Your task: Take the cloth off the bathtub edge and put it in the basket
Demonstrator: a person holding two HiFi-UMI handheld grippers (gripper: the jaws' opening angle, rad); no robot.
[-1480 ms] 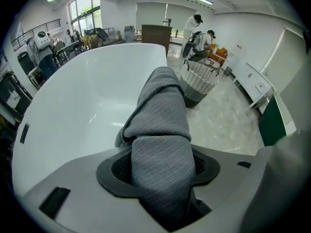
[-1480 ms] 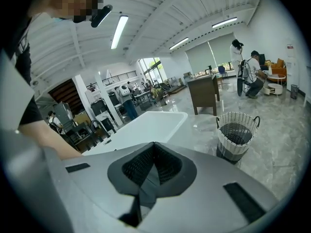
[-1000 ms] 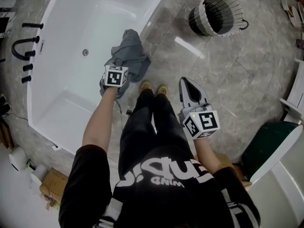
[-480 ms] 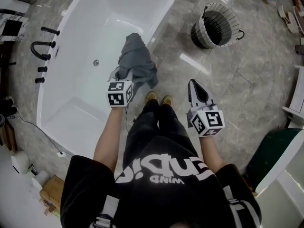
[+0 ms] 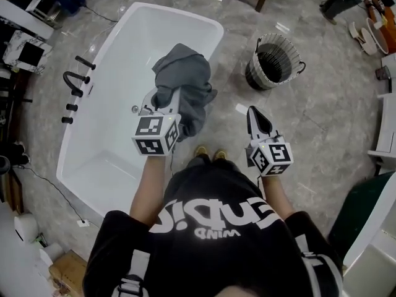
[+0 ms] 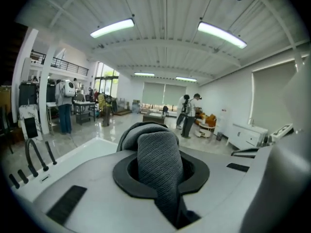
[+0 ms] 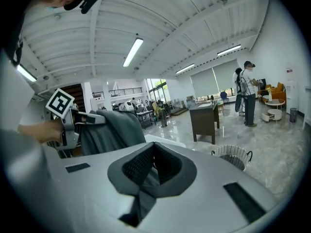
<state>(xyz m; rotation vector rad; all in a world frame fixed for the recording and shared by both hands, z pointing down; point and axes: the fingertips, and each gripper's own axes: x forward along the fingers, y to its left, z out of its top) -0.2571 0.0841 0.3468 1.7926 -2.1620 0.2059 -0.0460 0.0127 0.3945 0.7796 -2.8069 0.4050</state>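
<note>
While L tongs [image 5: 162, 102] pinch cloth [image 5: 185, 73], R tongs [image 5: 258, 117] closed, arms [image 5: 148, 184] fwd

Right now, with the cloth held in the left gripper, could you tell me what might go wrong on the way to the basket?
The left gripper pinches only one fold of the cloth, so it could slip free. Its loose bulk hangs over the bathtub edge and might catch there. The basket stands well away across the floor.

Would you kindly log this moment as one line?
left gripper: shut on grey cloth; right gripper: shut, empty; round woven basket: on floor
</note>
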